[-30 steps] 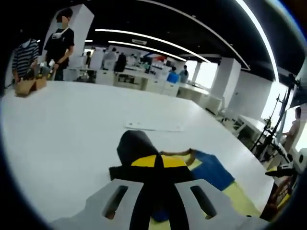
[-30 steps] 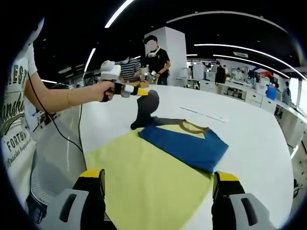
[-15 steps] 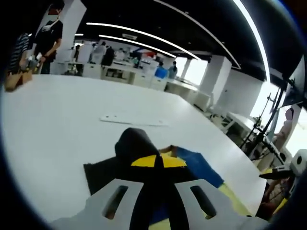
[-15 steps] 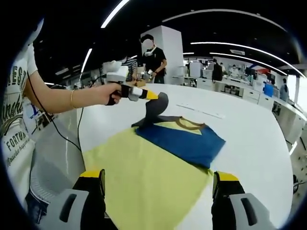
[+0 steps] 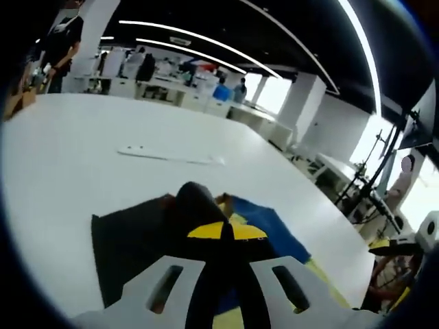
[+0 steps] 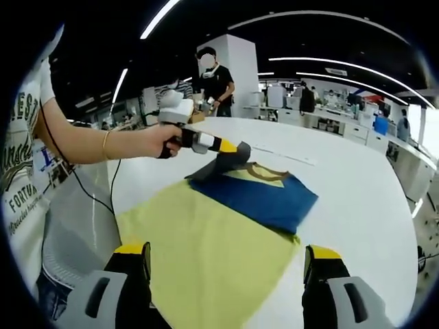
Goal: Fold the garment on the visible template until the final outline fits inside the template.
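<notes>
A yellow garment (image 6: 206,253) lies spread on the white table (image 6: 357,199), with a blue sleeve (image 6: 264,199) folded across its upper part near the brown collar (image 6: 264,173). My left gripper (image 6: 240,147) is shut on the dark sleeve (image 6: 230,161) and holds its end up just over the collar. In the left gripper view the left gripper (image 5: 221,229) pinches that dark sleeve (image 5: 195,202), with the blue sleeve (image 5: 264,223) beyond it. My right gripper (image 6: 228,253) hangs open above the garment's near hem, its jaws wide apart.
A thin white strip (image 5: 171,156) lies on the table (image 5: 62,157) beyond the garment. The person's hand (image 6: 168,140) and printed T-shirt (image 6: 20,171) stand at the table's left edge. People (image 6: 216,79) stand at the far end, desks behind them.
My left gripper has carried the dark sleeve lower and inward, toward the collar and the blue sleeve. More dark cloth now lies flat on the table. The right gripper has stayed in place.
</notes>
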{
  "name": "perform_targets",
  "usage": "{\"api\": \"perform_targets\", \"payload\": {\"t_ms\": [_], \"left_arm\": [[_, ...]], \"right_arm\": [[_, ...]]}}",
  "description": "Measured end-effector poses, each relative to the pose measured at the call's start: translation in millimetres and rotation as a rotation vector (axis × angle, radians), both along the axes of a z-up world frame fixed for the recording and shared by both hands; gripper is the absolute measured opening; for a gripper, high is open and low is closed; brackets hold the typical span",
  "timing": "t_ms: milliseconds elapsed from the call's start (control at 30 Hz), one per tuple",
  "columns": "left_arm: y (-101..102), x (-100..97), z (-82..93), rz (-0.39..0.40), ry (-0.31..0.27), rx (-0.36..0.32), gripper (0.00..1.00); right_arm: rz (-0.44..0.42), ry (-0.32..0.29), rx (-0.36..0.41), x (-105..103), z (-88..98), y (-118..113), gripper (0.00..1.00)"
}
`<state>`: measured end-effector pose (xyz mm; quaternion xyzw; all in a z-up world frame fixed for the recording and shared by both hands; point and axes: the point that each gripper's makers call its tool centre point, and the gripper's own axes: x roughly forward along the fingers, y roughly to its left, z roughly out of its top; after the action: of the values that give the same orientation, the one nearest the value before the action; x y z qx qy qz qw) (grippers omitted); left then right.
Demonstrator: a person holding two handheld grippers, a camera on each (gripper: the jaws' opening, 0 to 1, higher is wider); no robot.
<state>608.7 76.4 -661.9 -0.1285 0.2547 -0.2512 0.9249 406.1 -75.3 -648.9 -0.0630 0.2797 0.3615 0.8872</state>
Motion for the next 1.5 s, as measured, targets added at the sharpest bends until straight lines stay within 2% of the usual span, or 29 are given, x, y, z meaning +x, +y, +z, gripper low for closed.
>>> {"api": "perform_targets", "payload": {"t_ms": [200,533,733,833,900,1033,1100,1167,1300,1400,1500], "left_arm": [[-12.2,-4.4,-18.5,-0.039,0.025,0.044,0.0],[-33.9,-10.2,-28.8,-0.092,0.026,0.066,0.0],[-39.6,-11.3,-37.6,-0.124,0.023,0.099,0.0],[-45.4,-15.3,-46.8,-0.162,0.03,0.126,0.0],[-51.5,-20.3,-52.2,-0.195,0.052,0.11,0.01],[-54.0,-23.3,-51.1,-0.222,0.015,0.134,0.15],[-49.0,-19.9,-49.0,-0.218,-0.015,0.174,0.19],[-45.8,-17.2,-45.6,-0.21,-0.039,0.185,0.25],[-30.4,-7.1,-41.3,-0.162,-0.088,0.238,0.5],[-19.1,-4.2,-41.9,-0.129,-0.101,0.257,0.64],[-10.0,-4.9,-45.5,-0.117,-0.098,0.273,0.73]], "right_arm": [[-0.006,0.006,0.002,-0.5,-1.7,-0.5,0.91],[-0.017,0.014,0.006,-1.0,-5.4,-2.5,0.91],[-0.023,0.016,0.008,-1.2,-5.8,-4.1,0.91],[-0.027,0.016,0.01,-0.8,-6.4,-4.8,0.91],[-0.029,0.015,0.013,-0.6,-6.2,-4.4,0.91],[-0.029,0.013,0.017,-0.7,-5.4,-3.4,0.91],[-0.03,0.013,0.018,-0.6,-5.6,-3.6,0.91],[-0.03,0.013,0.016,-0.6,-6.1,-3.8,0.91],[-0.028,0.013,0.019,-0.6,-6.3,-3.3,0.92],[-0.025,0.01,0.023,-0.5,-5.3,-2.2,0.92],[-0.021,0.011,0.036,-1.4,-4.3,-0.1,0.92]]}}
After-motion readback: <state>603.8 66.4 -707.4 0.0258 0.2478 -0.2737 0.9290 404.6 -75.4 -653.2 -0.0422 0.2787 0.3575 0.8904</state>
